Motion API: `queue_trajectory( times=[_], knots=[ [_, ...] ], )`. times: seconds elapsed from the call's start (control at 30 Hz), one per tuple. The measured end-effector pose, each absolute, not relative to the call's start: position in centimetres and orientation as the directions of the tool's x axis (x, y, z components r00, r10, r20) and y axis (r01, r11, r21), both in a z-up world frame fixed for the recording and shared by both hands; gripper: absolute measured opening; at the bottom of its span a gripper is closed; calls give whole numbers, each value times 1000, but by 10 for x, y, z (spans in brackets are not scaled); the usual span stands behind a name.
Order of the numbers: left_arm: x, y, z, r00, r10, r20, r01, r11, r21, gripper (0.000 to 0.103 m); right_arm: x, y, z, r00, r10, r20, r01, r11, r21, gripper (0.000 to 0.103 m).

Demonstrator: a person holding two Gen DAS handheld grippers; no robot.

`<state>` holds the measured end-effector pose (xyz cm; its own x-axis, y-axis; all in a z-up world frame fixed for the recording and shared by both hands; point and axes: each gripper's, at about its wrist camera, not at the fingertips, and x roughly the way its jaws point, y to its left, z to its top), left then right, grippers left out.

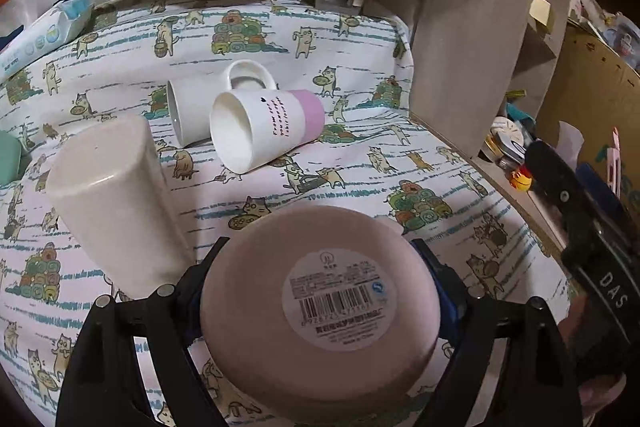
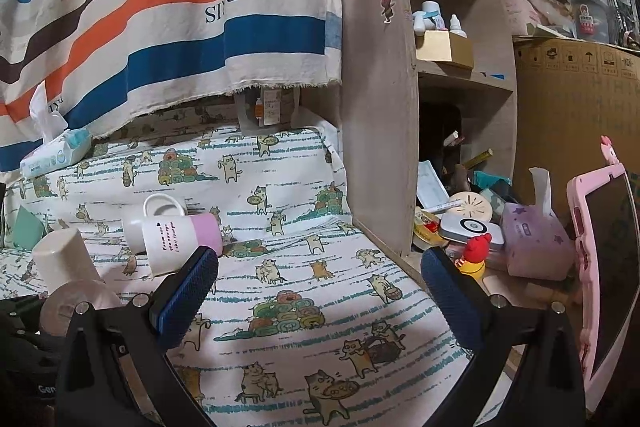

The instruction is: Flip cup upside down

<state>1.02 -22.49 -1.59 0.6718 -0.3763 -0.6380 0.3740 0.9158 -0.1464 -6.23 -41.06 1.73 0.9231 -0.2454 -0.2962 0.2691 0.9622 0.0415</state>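
My left gripper (image 1: 320,291) is shut on a pink cup (image 1: 320,311), whose flat base with a barcode label faces the camera, held just above the cat-print cloth. The same cup shows at the left edge of the right wrist view (image 2: 72,303). A cream cup (image 1: 108,199) stands upside down to its left; it also shows in the right wrist view (image 2: 64,259). A white-and-pink mug (image 1: 268,127) lies on its side beyond, against a second white mug (image 1: 188,115). My right gripper (image 2: 320,291) is open and empty above the cloth.
A cat-print cloth (image 2: 304,227) covers the table. A wet-wipe pack (image 2: 56,157) lies at the back left under a striped curtain (image 2: 160,7). A wooden shelf side (image 2: 380,147) stands on the right, with clutter, a tissue pack (image 2: 532,243) and a pink tablet (image 2: 600,267) beyond. A green cup (image 1: 8,159) is at far left.
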Motion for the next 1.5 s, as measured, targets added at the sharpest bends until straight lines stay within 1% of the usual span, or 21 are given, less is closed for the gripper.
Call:
queue_trajectory(
  times=[0.07,0.13,0.17,0.27,0.5,0.63,0.7,0.83,1.0,1.1,1.2,1.37,1.5],
  knots=[
    [9,-223,-15,674,-390,-627,384,911,-154,87,-62,-411,17,924,-241,-297,266,963,45,102],
    [7,-220,-14,682,-396,-615,389,908,-154,92,-62,-410,18,926,-235,-297,260,964,49,102],
    [5,-219,-13,686,-401,-608,393,906,-155,93,-62,-410,18,927,-231,-297,257,965,51,102],
    [2,-215,-10,692,-425,-584,410,897,-167,94,-62,-408,18,931,-216,-295,243,968,57,102],
    [-12,-202,3,738,-434,-517,425,894,-143,95,-68,-401,24,941,-191,-280,215,975,54,102],
    [-26,-186,11,791,-413,-452,409,906,-112,98,-73,-396,26,953,-147,-264,171,983,72,102],
    [-32,-177,15,820,-387,-422,385,918,-94,102,-74,-396,25,960,-91,-266,122,987,105,102],
    [-42,-159,19,853,-356,-381,352,932,-83,103,-75,-393,18,961,3,-275,44,985,164,102],
    [-48,-142,16,872,-344,-348,333,938,-91,103,-83,-380,9,960,20,-280,21,989,143,102],
    [-47,-130,12,876,-341,-341,323,940,-109,103,-91,-369,6,963,43,-265,-13,993,115,102],
    [-46,-121,10,885,-312,-345,295,950,-102,103,-93,-359,4,963,57,-263,-35,995,88,102],
    [-50,-111,2,885,-284,-368,272,958,-86,103,-94,-349,-3,954,120,-273,-95,990,104,102],
    [-56,-105,-5,889,-269,-370,258,963,-81,103,-93,-345,-9,950,128,-284,-102,989,103,102]
  ],
)
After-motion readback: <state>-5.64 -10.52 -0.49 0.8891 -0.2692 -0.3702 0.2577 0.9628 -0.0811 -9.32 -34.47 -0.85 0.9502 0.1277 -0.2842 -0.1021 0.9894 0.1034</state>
